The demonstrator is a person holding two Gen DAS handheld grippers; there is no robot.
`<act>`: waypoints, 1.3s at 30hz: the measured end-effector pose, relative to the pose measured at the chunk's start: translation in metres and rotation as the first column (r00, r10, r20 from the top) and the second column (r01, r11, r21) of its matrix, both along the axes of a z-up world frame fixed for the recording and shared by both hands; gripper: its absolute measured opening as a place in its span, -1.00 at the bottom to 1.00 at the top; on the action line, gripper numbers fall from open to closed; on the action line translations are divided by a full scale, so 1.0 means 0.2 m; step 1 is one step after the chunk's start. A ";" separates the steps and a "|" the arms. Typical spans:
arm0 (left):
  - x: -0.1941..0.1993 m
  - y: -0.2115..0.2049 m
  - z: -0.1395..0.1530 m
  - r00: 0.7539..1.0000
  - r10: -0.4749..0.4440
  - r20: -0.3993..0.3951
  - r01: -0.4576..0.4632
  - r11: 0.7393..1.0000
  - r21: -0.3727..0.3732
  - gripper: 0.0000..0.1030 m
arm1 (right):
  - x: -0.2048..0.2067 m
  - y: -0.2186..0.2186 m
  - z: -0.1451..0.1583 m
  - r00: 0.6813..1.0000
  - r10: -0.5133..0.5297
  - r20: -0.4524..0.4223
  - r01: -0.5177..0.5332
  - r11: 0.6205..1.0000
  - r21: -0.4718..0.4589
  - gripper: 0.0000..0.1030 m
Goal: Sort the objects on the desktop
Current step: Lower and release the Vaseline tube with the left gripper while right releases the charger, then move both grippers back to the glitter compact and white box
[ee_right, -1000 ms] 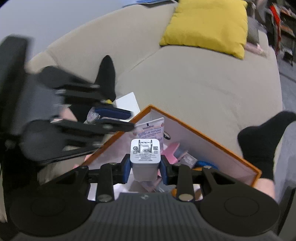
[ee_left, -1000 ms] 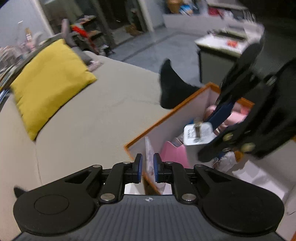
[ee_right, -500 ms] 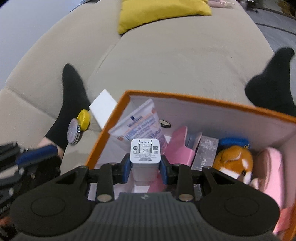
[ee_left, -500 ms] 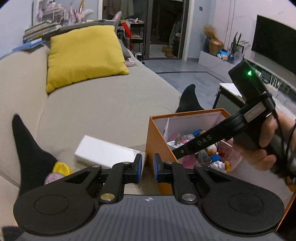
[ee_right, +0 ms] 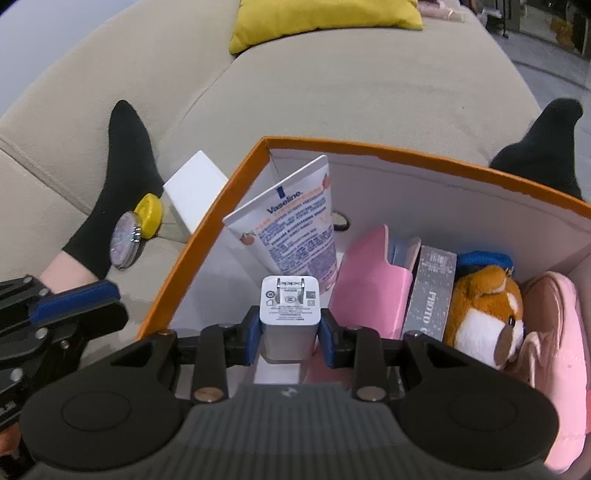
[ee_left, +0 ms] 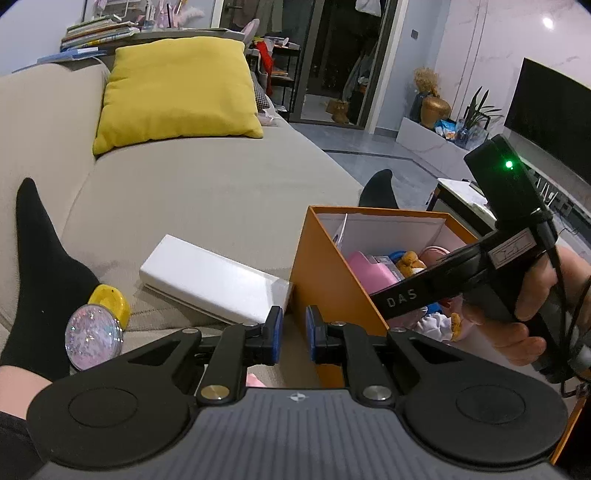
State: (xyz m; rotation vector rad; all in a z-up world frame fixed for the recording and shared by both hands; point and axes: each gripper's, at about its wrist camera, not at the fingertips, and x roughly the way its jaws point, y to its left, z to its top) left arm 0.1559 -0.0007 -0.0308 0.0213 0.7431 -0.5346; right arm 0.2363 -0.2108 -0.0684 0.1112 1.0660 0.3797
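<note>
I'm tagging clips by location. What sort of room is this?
Most likely a home living room: a beige sofa with a yellow cushion, and a large dark TV screen by the far wall.

Beige sofa (ee_left: 207, 192) fills the left wrist view from 9 to 1 o'clock. Yellow cushion (ee_left: 177, 88) leans on its backrest at 11 o'clock, corner hanging onto the seat. Books (ee_left: 96, 31) stacked on a ledge behind the backrest, 11 o'clock, top edge. Dark doorway (ee_left: 332, 62) at 12 o'clock. Grey tiled floor (ee_left: 373, 147) beyond the sofa end. Gold vase (ee_left: 436, 107) and green plant (ee_left: 478, 110) on a low white bench, 2 o'clock. Black TV (ee_left: 546, 110) on the wall at 2 to 3 o'clock.
</note>
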 end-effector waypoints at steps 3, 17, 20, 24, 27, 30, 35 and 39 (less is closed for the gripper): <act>-0.01 0.00 -0.01 1.000 0.002 0.001 -0.002 1.000 -0.008 -0.72 | 0.00 0.03 -0.02 0.999 0.013 0.053 -0.011 0.999 -0.040 -0.34; -0.03 0.01 -0.03 1.000 0.006 -0.004 -0.006 1.000 -0.028 -0.72 | -0.01 0.02 0.02 0.984 0.166 0.071 -0.159 0.983 -0.086 -0.16; -0.03 0.02 -0.04 1.000 0.017 -0.012 -0.018 0.999 -0.034 -0.72 | -0.04 0.03 0.05 0.970 0.225 0.087 -0.215 0.970 -0.111 -0.12; -0.04 0.02 -0.04 1.000 0.017 -0.015 -0.018 0.999 -0.041 -0.72 | -0.09 0.06 0.06 0.951 0.300 0.070 -0.283 0.942 -0.182 -0.50; -0.03 0.02 -0.05 1.000 0.017 -0.016 -0.018 0.999 -0.044 -0.73 | -0.09 0.09 0.03 0.951 0.311 0.008 -0.305 0.937 -0.174 -0.70; -0.03 0.03 -0.05 1.000 0.023 -0.019 -0.023 0.999 -0.045 -0.73 | -0.07 0.12 -0.01 0.951 0.310 0.000 -0.305 0.935 -0.181 -0.80; -0.03 0.04 -0.06 0.999 0.034 -0.025 -0.035 0.998 -0.050 -0.73 | 0.02 0.13 -0.05 0.963 0.270 -0.012 -0.269 0.953 -0.137 -0.92; -0.02 0.04 -0.07 0.999 0.032 -0.032 -0.033 0.998 -0.049 -0.72 | 0.05 0.14 -0.06 0.965 0.260 -0.022 -0.261 0.958 -0.115 -0.99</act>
